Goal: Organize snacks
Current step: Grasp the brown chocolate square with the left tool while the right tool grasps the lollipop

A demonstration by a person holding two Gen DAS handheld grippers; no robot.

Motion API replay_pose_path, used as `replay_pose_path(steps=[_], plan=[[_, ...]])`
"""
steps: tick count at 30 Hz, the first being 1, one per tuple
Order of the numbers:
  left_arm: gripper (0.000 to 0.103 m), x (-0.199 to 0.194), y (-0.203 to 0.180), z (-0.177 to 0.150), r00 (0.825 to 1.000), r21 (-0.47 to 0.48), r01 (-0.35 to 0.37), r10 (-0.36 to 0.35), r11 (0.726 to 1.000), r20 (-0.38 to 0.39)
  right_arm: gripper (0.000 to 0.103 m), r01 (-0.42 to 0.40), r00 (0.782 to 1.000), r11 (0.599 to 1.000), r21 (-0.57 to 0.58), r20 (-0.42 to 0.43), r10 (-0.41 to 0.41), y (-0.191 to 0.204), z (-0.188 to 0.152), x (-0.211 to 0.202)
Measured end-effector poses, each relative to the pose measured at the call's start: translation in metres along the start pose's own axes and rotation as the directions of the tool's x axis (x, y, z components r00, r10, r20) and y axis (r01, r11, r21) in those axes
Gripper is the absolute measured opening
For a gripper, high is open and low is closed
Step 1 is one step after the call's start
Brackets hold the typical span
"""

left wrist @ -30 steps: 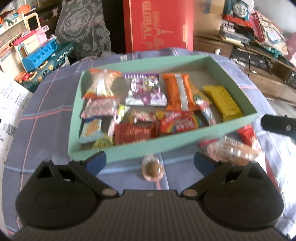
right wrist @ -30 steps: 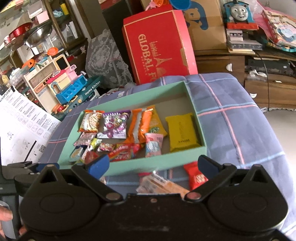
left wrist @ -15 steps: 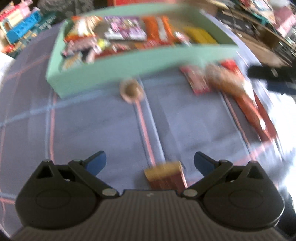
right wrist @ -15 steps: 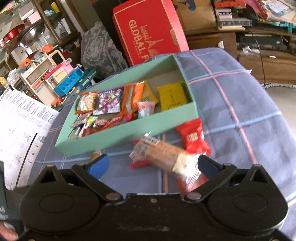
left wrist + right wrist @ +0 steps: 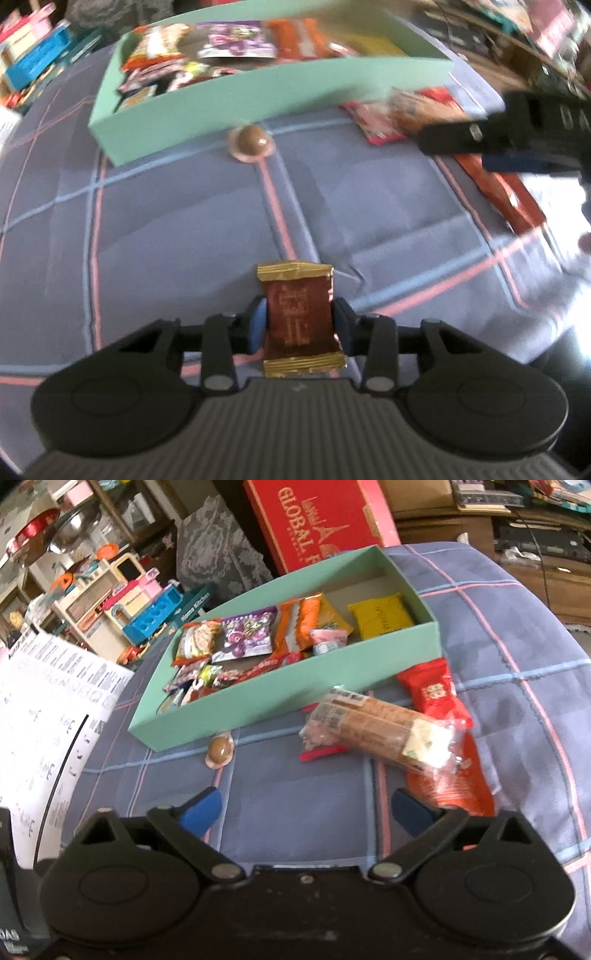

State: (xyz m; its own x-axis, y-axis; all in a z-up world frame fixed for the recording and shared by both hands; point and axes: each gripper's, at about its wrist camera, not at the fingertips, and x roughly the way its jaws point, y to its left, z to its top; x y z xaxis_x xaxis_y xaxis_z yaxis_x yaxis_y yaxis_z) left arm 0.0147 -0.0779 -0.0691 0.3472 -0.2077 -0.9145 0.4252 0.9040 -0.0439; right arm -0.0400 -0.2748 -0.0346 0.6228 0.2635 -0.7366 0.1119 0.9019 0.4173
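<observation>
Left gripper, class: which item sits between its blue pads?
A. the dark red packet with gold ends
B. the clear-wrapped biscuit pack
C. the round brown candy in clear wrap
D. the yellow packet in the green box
A: the left gripper's pads press both sides of the dark red packet with gold ends.

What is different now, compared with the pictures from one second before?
The left tongs came down to the brown-and-gold packet; their jaws have just been closing and now press its sides. The right tongs moved lower toward the clear-wrapped biscuit pack, jaws narrowing slightly, nothing between them. The green box and round chocolate candy stayed in place.
</observation>
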Motion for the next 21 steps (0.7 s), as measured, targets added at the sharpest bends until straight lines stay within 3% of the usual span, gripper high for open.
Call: replay_pose_path(steps=[4, 9, 15, 18, 21], plan=[[0.038, 0.003, 0.025, 0.01, 0.999, -0.065, -0.026, 0.028, 0.998, 0.036, 0.086, -0.012, 1.0, 1.0, -0.028, -0.021, 0.011, 0.014, 0.005, 0.011], [0.038, 0.006, 0.063, 0.03, 0.996, -0.158, -0.027, 0.039, 0.987, 0.076, 0.083, -0.031, 0.999, 0.997, -0.064, -0.044, 0.029, 0.04, 0.018, 0.036], [0.038, 0.013, 0.099, 0.044, 0.994, -0.205, -0.027, 0.048, 0.978, 0.101, 0.081, -0.048, 0.996, 0.993, -0.104, -0.082, 0.039, 0.072, 0.034, 0.072], [0.038, 0.019, 0.114, 0.047, 0.994, -0.228, -0.027, 0.051, 0.973, 0.1, 0.068, -0.037, 0.995, 0.991, -0.126, -0.097, 0.025, 0.085, 0.04, 0.091], [0.038, 0.023, 0.127, 0.047, 0.993, -0.258, -0.011, 0.04, 0.966, 0.108, 0.062, -0.029, 0.994, 0.988, -0.155, -0.109, 0.012, 0.096, 0.044, 0.106]])
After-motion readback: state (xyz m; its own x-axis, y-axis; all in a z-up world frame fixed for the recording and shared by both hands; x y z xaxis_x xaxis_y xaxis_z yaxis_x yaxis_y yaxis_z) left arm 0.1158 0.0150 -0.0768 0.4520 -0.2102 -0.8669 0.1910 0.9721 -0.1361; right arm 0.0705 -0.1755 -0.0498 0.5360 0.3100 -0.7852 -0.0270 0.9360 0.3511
